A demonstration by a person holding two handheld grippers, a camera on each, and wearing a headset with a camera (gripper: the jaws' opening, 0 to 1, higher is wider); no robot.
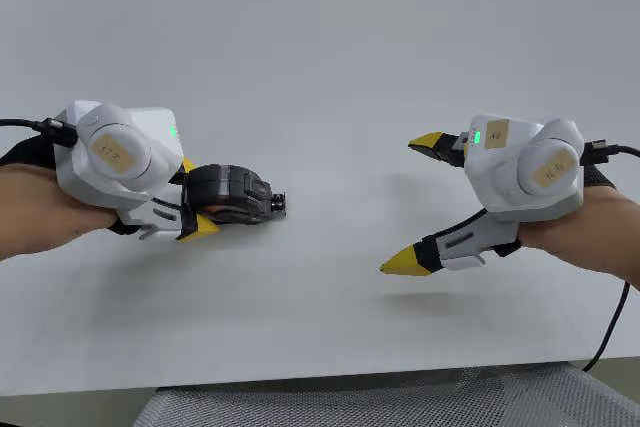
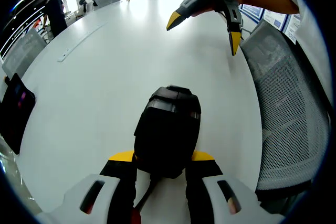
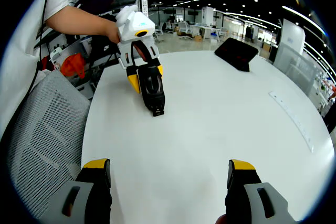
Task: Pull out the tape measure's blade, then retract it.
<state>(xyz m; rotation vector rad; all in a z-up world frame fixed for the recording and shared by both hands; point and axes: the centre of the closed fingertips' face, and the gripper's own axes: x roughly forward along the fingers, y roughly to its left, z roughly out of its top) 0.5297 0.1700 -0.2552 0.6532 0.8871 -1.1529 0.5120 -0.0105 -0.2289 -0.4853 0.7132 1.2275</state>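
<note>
On the left, the left gripper (image 1: 195, 197) had its yellow-tipped jaws clamped on the black tape measure (image 1: 228, 194), held low at the white table (image 1: 320, 67). The case's long axis ran left to right. Its blade hook (image 1: 279, 204) sat at the mouth facing right, with no blade drawn out. Well apart on the right, in line with that hook, the right gripper (image 1: 412, 203) stood with jaws spread wide, holding and touching nothing. By my reckoning, the right gripper was the one to cross over and pinch the hook.
</note>
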